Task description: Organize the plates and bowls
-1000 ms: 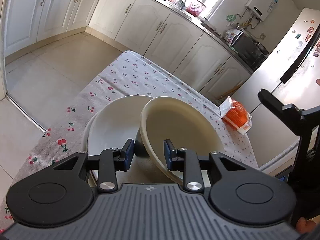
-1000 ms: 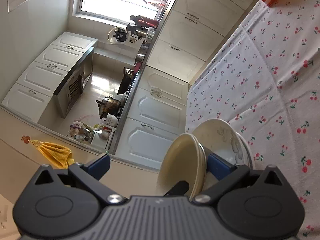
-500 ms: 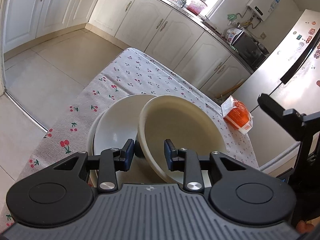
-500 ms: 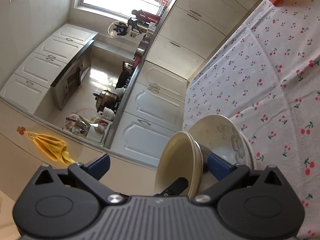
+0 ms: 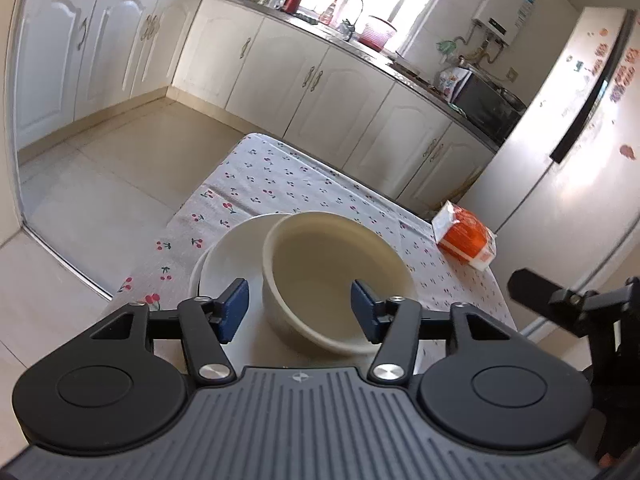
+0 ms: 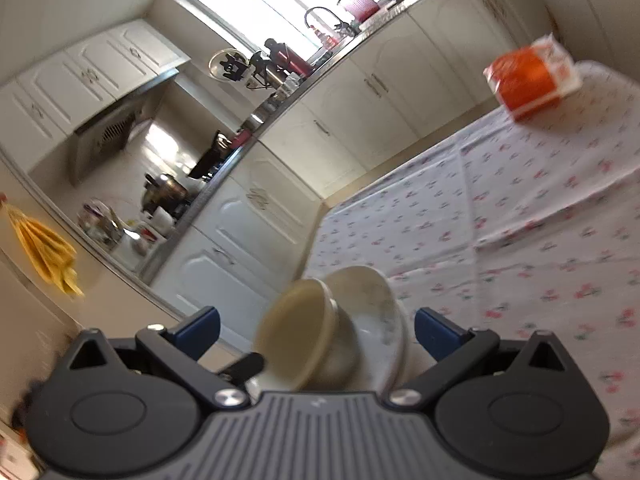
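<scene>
A cream bowl [image 5: 336, 280] sits upright in a stack of white plates [image 5: 228, 264] near the front edge of the cherry-print table [image 5: 272, 176]. My left gripper [image 5: 299, 312] is just behind the bowl. Its jaws are opening, with the bowl's near rim between the blue pads [image 5: 234, 310] but untouched. In the right wrist view the scene is tilted. The bowl [image 6: 300, 336] and plates [image 6: 376, 312] lie between the wide-open fingers of my right gripper [image 6: 316, 332], which touch neither. The right gripper also shows at the edge of the left view.
An orange packet [image 5: 466, 240] lies at the table's far right corner, also seen from the right wrist [image 6: 528, 76]. A tall fridge [image 5: 580, 140] stands to the right. White kitchen cabinets [image 5: 320, 80] line the wall beyond the table.
The left jaws let go of the bowl's rim and spread apart. The bowl went from tilted to level on the plates. Both grippers drew back and rose; the right one rolled.
</scene>
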`<action>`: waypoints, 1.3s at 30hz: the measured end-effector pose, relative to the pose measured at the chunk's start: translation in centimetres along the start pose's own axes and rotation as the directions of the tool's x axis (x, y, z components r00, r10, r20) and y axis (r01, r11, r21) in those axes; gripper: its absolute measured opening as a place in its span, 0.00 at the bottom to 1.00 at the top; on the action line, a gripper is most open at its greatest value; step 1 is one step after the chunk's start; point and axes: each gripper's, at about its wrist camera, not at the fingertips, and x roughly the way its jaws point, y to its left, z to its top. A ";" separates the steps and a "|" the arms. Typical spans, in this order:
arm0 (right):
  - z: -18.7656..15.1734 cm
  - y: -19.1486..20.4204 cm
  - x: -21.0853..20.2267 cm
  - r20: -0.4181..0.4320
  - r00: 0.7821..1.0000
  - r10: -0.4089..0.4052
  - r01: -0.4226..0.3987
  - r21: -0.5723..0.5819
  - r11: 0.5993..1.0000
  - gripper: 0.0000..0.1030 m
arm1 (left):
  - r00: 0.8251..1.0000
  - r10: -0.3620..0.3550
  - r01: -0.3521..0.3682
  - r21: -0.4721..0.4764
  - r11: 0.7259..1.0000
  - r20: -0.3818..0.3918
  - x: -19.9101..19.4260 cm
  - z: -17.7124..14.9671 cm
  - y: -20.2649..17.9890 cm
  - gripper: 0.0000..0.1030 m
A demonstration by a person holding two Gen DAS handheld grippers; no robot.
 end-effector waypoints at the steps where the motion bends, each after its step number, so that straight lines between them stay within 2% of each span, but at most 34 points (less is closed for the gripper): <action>1: -0.3 0.1 -0.5 0.004 1.000 -0.022 0.022 -0.018 1.000 1.00 | 1.000 0.001 -0.001 0.009 1.000 0.000 -0.4 -0.2 -0.2 0.68; 6: -1.3 0.2 -2.5 0.010 0.997 -0.079 0.080 -0.066 0.995 1.00 | 1.000 0.014 -0.013 0.057 0.998 -0.012 -2.2 -1.6 -1.1 0.78; 8: -1.7 0.2 -3.2 0.009 0.996 -0.091 0.091 -0.078 0.993 1.00 | 1.000 0.020 -0.018 0.081 0.997 -0.018 -2.9 -2.2 -1.4 0.86; 12: -2.5 0.4 -4.6 0.012 0.993 -0.119 0.119 -0.109 0.987 1.00 | 0.999 0.030 -0.028 0.119 0.992 -0.017 -4.3 -3.4 -2.0 0.96; 15: -3.4 0.7 -5.6 0.023 0.987 -0.160 0.162 -0.150 0.975 1.00 | 0.999 0.042 -0.038 0.150 0.988 -0.024 -5.0 -4.1 -2.3 0.97; 26: -6.2 1.1 -8.4 0.002 0.979 -0.205 0.202 -0.181 0.963 1.00 | 0.992 0.103 -0.086 0.214 0.973 -0.068 -6.4 -7.1 -2.7 1.00; 39: -9.5 3.1 -10.2 -0.017 0.970 -0.242 0.230 -0.252 0.940 1.00 | 0.985 0.170 -0.157 0.242 0.957 -0.032 -9.0 -8.6 -2.3 1.00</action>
